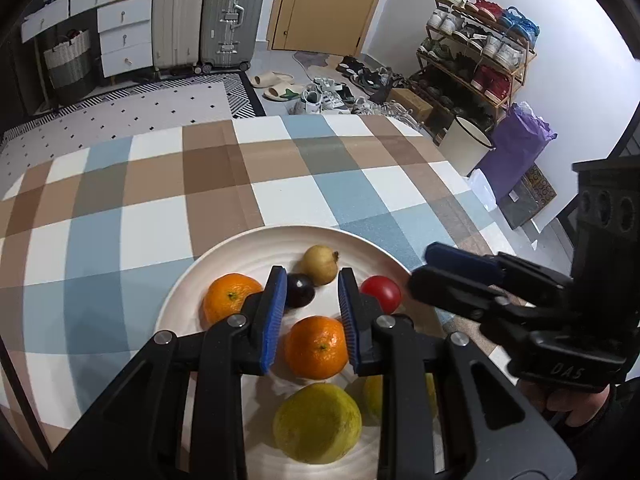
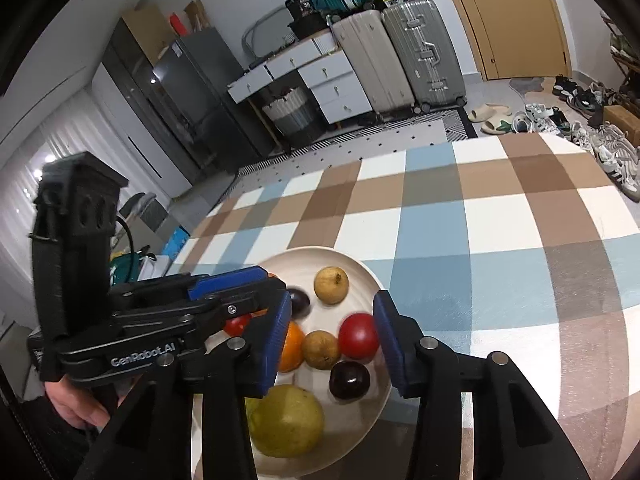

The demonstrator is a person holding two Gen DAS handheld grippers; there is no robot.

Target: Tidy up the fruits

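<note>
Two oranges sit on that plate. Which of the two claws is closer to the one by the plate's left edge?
Left. The left gripper hangs just beside that orange. The right gripper is across the plate, by the red fruit.

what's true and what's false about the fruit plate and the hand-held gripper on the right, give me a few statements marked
1. The fruit sits on a white plate on a checked tablecloth. True.
2. The right hand-held gripper is clamped on a banana. False: its jaws stand apart over the plate with nothing held, and no banana shows.
3. Two oranges lie on the plate. True.
4. The red fruit lies off the plate on the cloth. False: it is on the plate, among the other fruit.
5. The suitcases lie flat on the table. False: they stand upright on the floor by the drawers.
</note>
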